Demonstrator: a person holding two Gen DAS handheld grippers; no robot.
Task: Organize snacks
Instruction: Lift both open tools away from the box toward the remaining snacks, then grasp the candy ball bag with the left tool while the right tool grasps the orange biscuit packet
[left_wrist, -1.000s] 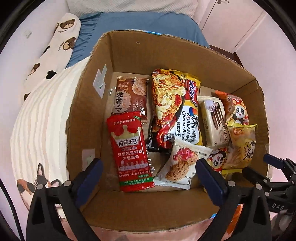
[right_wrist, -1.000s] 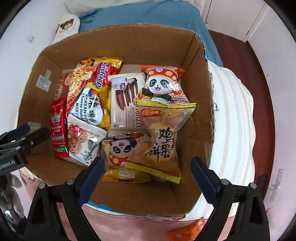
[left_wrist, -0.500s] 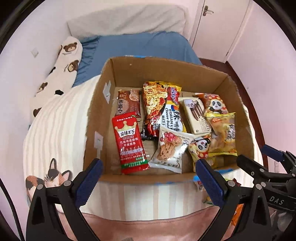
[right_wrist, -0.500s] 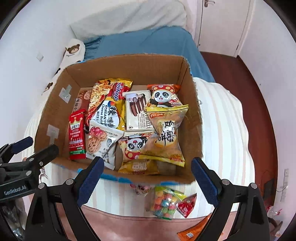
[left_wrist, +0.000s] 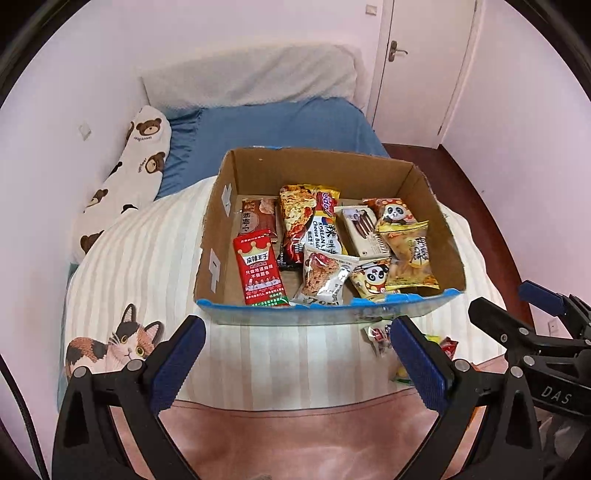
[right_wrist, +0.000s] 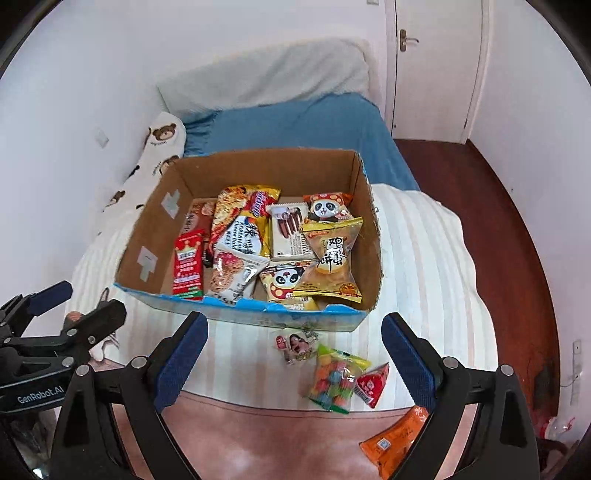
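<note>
Both grippers pulled back from the box, loose snacks now in sight

The left gripper (left_wrist: 295, 360) and right gripper (right_wrist: 293, 354) hang wide apart and empty, having backed off so four packets show on the striped blanket (right_wrist: 424, 266): an orange sachet (right_wrist: 395, 439), a clear bag of coloured candies (right_wrist: 332, 380), a red triangular packet (right_wrist: 373, 384), a small round-faced packet (right_wrist: 293, 343). Beyond, the open brown cardboard box (right_wrist: 258, 166) holds the sorted snacks; these four likely remain.

The room is evenly bright, with soft shadows only; both fisheye views bend strongly at the dark corners; the left view looks perhaps slightly pinker.
</note>
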